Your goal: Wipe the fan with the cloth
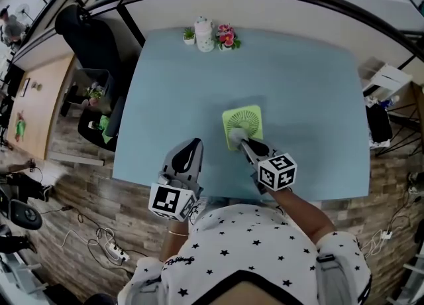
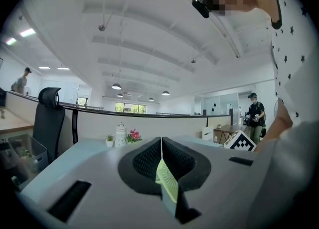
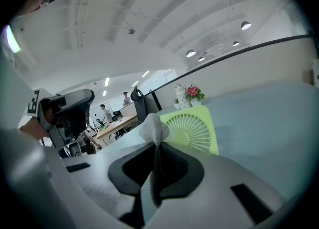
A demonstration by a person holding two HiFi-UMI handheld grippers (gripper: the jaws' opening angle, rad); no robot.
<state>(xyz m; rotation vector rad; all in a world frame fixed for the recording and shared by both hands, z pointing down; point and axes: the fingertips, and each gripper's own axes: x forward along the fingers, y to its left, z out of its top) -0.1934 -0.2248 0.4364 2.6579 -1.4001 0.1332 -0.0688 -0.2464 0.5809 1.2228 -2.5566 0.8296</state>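
At the far left of the head view, beyond the table's edge, a black office chair (image 1: 89, 38) stands on the wood-look floor. Moving in, your left gripper (image 1: 192, 144) hovers over the near left part of the light blue table (image 1: 311, 98), close to the front edge and well clear of the fan. Its own view shows the two dark jaws pressed together with nothing between them. A thin sliver of the fan's green grille (image 2: 167, 180) shows only through the slot below where they meet.

Along the far edge of the table, roughly in line with that gripper, sit a small potted plant (image 1: 189, 35), a white jar (image 1: 204, 34) and a bunch of pink flowers (image 1: 226, 37), close together in a row.

Near the middle of the table you have the green fan (image 1: 246, 119), a square frame with a round ribbed grille turned up toward your head camera. The grey cloth (image 1: 235, 138) is bunched against its near left corner, touching the frame.

To the right of that, your right gripper (image 1: 244, 143) comes in from the front edge at a slant, its marker cube toward you. In the right gripper view its jaws are clamped on the cloth (image 3: 154, 129). A fold runs down between the pads and a tuft sticks out past the tips, overlapping the left side of the fan (image 3: 192, 128).
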